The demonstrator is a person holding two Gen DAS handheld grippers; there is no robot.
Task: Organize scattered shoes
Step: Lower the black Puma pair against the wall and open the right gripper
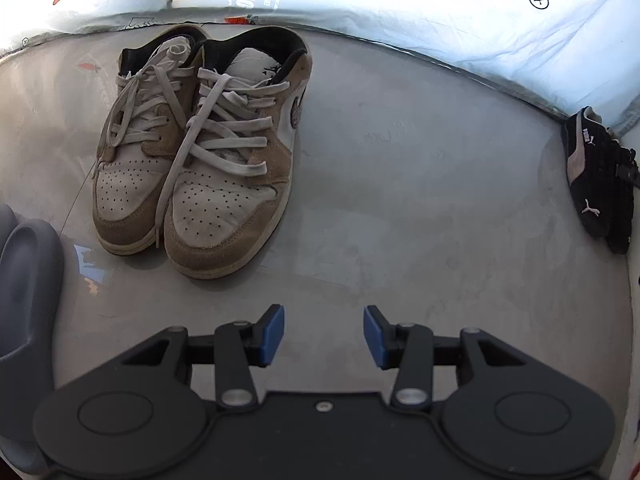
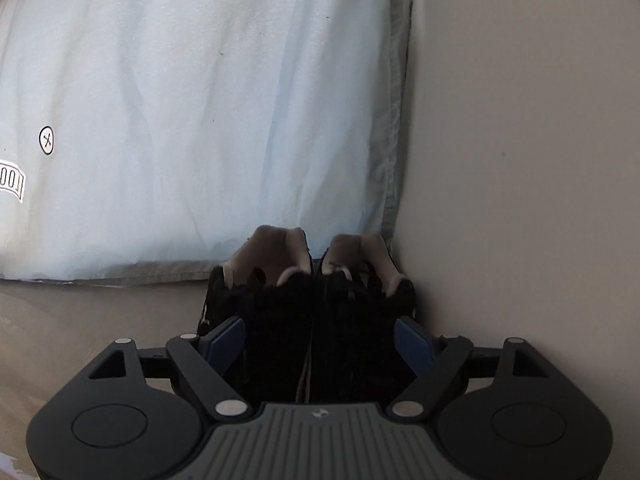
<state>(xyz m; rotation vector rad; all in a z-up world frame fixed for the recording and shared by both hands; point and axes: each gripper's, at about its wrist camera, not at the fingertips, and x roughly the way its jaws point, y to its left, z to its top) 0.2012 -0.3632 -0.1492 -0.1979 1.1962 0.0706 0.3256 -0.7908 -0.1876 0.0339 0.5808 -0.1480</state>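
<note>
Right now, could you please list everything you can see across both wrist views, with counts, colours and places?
tan and white sneakers: two, tan suede and white with pale laces, side by side on the floor, toes toward the left wrist camera.
black sneakers: two, black with pale pink trim, together in the corner between bedding and wall; seen at the right edge of the left wrist view.
grey slide: one visible, grey, left edge of the floor.
bedding: one, pale blue-white with printed marks, along the floor's far side.
wall: beige, right.
floor: grey, glossy.
left gripper: fingers apart, nothing between.
right gripper: blue-padded fingers spread either side of the black pair.
</note>
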